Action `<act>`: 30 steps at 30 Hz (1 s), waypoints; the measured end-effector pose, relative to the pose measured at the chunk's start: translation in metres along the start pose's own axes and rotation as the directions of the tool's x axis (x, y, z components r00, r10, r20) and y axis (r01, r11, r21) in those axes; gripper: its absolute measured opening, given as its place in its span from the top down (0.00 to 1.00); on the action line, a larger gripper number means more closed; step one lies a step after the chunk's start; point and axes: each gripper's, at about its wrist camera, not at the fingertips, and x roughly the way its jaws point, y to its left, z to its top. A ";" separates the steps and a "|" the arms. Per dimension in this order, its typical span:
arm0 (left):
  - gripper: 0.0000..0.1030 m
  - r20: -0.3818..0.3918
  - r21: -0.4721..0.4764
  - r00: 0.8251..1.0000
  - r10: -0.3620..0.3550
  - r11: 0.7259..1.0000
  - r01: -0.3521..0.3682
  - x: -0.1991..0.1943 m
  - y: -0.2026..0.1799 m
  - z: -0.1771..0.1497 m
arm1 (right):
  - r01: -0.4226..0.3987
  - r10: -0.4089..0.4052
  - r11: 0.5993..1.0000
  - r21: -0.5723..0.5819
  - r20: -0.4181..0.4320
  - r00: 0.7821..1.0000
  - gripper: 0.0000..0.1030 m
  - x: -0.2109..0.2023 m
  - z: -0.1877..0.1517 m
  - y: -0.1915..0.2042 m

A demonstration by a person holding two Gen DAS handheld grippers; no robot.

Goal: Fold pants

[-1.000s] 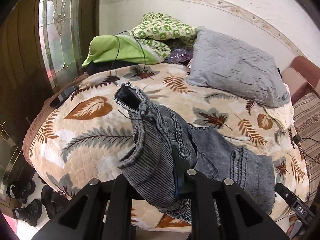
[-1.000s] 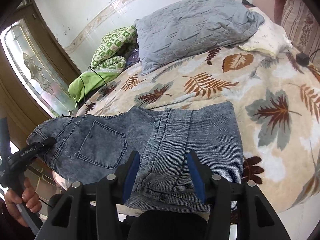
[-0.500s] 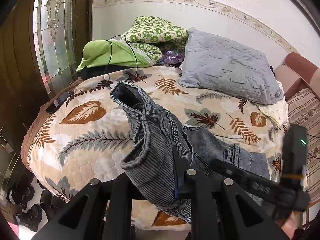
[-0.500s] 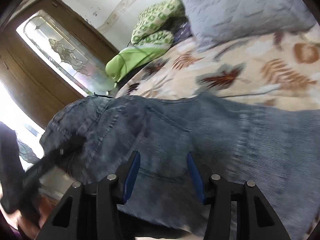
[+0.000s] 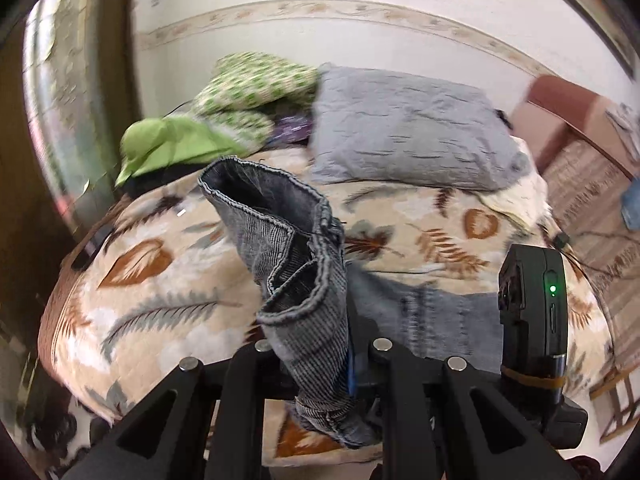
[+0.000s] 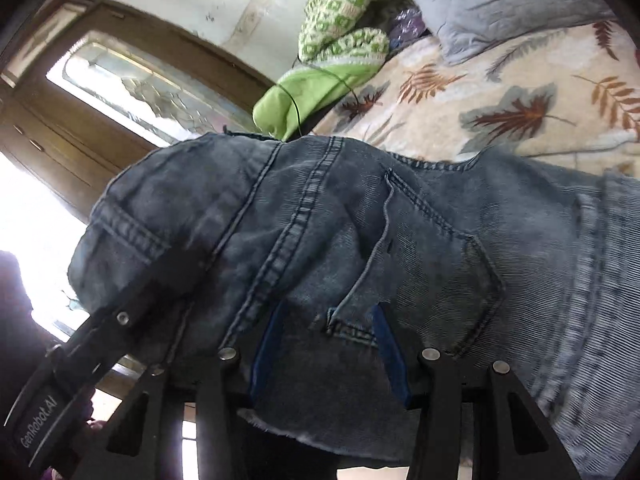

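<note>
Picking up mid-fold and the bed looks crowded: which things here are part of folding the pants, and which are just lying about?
Part of the job:
- jeans, lying on the leaf-print bedspread
- left gripper, shut on a bunched jeans edge
- right gripper, jaws apart near the back pocket

Just lying about:
- grey pillow
- green patterned blanket
- lime green cloth
- black cable
</note>
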 end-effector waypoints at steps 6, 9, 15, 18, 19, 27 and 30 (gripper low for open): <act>0.84 0.004 0.187 0.994 -0.114 0.976 0.111 -0.003 -0.078 0.002 | 0.027 -0.030 0.999 0.021 0.114 0.993 0.55 -0.066 -0.008 -0.025; 0.84 -0.040 0.288 0.980 -0.196 0.937 0.199 0.012 -0.121 -0.006 | 0.083 -0.092 0.995 0.057 0.157 0.983 0.55 -0.099 -0.015 -0.052; 0.83 -0.138 0.363 0.946 -0.294 0.874 0.324 0.028 -0.163 -0.020 | 0.271 -0.318 0.935 0.228 0.202 0.926 0.55 -0.174 -0.056 -0.133; 0.81 -0.146 0.335 0.950 -0.277 0.889 0.311 0.033 -0.151 -0.017 | 0.295 -0.377 0.892 0.344 0.202 0.904 0.55 -0.204 -0.076 -0.173; 0.80 -0.149 0.321 0.954 -0.261 0.900 0.297 0.038 -0.144 -0.015 | 0.284 -0.373 0.888 0.363 0.204 0.905 0.55 -0.209 -0.077 -0.180; 0.76 -0.202 0.229 0.979 -0.018 0.971 0.066 0.081 -0.071 -0.018 | 0.082 -0.158 0.952 0.296 0.245 0.957 0.28 -0.192 -0.026 -0.177; 0.76 -0.245 0.195 0.969 0.030 0.981 0.019 0.097 -0.048 -0.029 | 0.092 -0.147 0.954 0.286 0.180 0.973 0.28 -0.164 0.003 -0.183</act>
